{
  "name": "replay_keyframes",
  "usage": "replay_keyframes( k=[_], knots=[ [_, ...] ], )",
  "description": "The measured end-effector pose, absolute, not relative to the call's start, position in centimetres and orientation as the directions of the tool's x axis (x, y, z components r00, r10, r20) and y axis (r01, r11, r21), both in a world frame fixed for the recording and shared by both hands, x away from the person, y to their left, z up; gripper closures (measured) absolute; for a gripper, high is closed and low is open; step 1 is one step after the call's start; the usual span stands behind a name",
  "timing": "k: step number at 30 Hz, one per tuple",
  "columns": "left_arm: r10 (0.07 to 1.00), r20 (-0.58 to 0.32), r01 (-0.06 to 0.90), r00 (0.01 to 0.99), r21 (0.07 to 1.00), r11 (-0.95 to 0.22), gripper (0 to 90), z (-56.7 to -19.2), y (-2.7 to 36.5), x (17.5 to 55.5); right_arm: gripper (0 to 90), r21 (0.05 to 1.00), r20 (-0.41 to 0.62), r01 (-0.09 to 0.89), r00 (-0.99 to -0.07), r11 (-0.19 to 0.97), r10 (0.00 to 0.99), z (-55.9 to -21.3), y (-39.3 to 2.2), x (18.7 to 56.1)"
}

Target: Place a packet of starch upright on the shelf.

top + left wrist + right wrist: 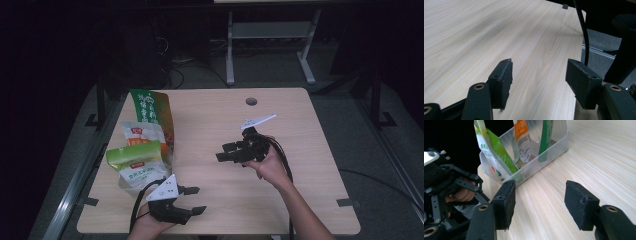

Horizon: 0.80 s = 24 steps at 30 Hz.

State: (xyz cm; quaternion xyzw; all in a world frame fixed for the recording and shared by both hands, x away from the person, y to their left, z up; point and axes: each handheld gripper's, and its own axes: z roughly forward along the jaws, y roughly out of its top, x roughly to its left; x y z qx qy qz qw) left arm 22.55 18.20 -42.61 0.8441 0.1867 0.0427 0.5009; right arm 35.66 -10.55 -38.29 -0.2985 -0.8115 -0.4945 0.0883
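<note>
- plainly, the clear plastic bin (pixel 549 150) sits at the left edge of the table (pixel 280 130), about midway between near and far, and it is the thing nearest my grippers.
- three snack pouches stand in it: a tall dark green pouch (pixel 154 112) at the far end, a white and orange pouch (pixel 142 134) in the middle, and a light green pouch (pixel 134 156) at the near end, leaning over the bin's near wall.
- my left gripper (pixel 192 200) rests at the near left of the table, just near of the bin and a little to its right, not touching it; its jaws stand apart with only bare wood between them, pointing to the right.
- the grey three-cornered plate (pixel 165 189) on top of it lies close to the light green pouch.
- my right gripper (pixel 225 151) hangs over the middle of the table, well apart from the bin, aimed left toward it; its jaws are apart too, nothing between them.
- in the right gripper view the bin lies beyond the jaws, with my left hand (pixel 461 194) and its gripper off to the left.
- a round cable hole (pixel 251 101) is at the table's far edge, and a black cable (pixel 584 32) trails off the right side.
</note>
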Motion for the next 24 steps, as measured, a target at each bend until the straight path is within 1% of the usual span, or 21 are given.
replay_keyframes(
  k=[14,24],
  knots=[
    [0.363,-0.115,0.275,0.925,0.86,-0.43,37.7,-42.7,18.3,22.8,39.3,0.739,0.455,0.592,-0.79,0.321,0.411,-39.4,-12.7,34.6],
    [0.362,-0.11,0.27,0.926,0.863,-0.427,37.8,-42.6,18.5,22.8,38.5,0.732,0.456,0.605,-0.777,0.313,0.434,-40.4,-15.1,33.3]
  ],
)
